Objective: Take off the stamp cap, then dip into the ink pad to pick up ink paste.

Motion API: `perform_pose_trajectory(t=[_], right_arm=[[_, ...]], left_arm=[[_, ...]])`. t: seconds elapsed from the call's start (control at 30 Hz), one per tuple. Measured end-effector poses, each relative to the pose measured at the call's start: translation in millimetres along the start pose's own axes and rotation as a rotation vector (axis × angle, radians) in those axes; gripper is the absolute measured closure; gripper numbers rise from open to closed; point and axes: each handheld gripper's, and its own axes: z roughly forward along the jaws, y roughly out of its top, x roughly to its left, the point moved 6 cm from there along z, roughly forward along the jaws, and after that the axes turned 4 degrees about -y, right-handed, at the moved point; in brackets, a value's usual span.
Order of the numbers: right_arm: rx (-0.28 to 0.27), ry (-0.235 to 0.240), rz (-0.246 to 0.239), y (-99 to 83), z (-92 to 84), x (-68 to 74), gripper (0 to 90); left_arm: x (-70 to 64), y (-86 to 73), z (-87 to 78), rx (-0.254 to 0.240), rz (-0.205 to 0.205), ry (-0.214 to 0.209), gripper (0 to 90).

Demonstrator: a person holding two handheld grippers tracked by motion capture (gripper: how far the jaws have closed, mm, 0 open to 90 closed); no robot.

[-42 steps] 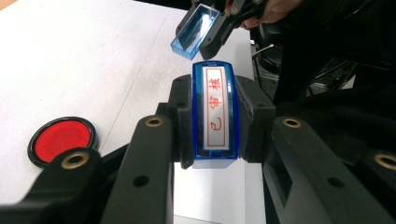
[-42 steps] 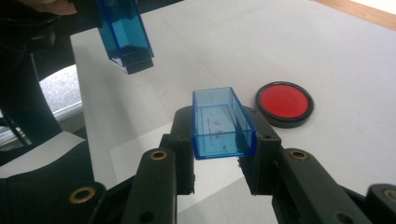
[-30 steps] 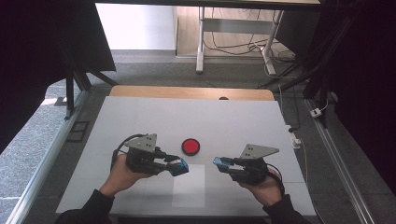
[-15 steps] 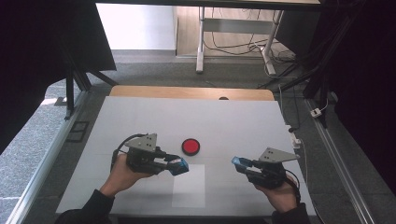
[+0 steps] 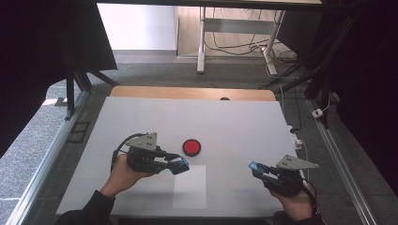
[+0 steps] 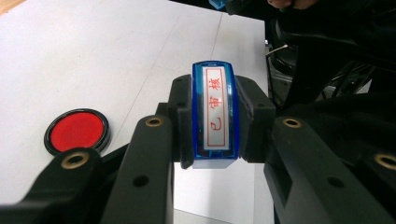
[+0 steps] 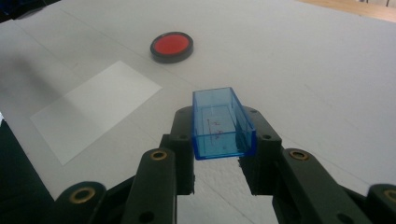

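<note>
My left gripper (image 5: 178, 165) is shut on a blue stamp (image 6: 215, 116) whose white face carries red characters. It hovers left of centre, just above the top left corner of a white paper sheet (image 5: 190, 186). Near the table's front right, my right gripper (image 5: 256, 168) is shut on the stamp's clear blue cap (image 7: 222, 123), an empty open box pointing left. A round red ink pad (image 5: 191, 146) in a black rim lies on the table just beyond the left gripper's tips; the ink pad (image 7: 171, 46) sits far ahead in the right gripper view.
The white table (image 5: 234, 126) has a wooden strip along its far edge. Metal rails run down both sides. A small white plug and cable (image 5: 296, 140) lie at the right edge. Bare surface stretches between the two grippers.
My right gripper has carried the blue cap to the right, away from the left gripper and toward the table's right edge. The left gripper with the stamp has stayed put.
</note>
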Motion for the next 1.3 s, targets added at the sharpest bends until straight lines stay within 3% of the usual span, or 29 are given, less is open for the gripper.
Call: perform_pose_trajectory(t=[0.17,0.6,1.3], right_arm=[[0.015,-0.020,0.018,-9.4,-5.6,-6.7,68.3],[0.038,0.004,0.065,-20.5,-7.5,-9.2,68.3],[0.044,0.013,0.086,-21.4,-7.6,-9.0,68.3]], left_arm=[[1.8,0.0,-0.6,0.001,-0.010,0.014,70.5],[8.1,3.1,-2.2,-0.003,-0.036,0.051,70.5],[42.6,10.8,8.5,0.030,-0.105,0.146,70.5]])
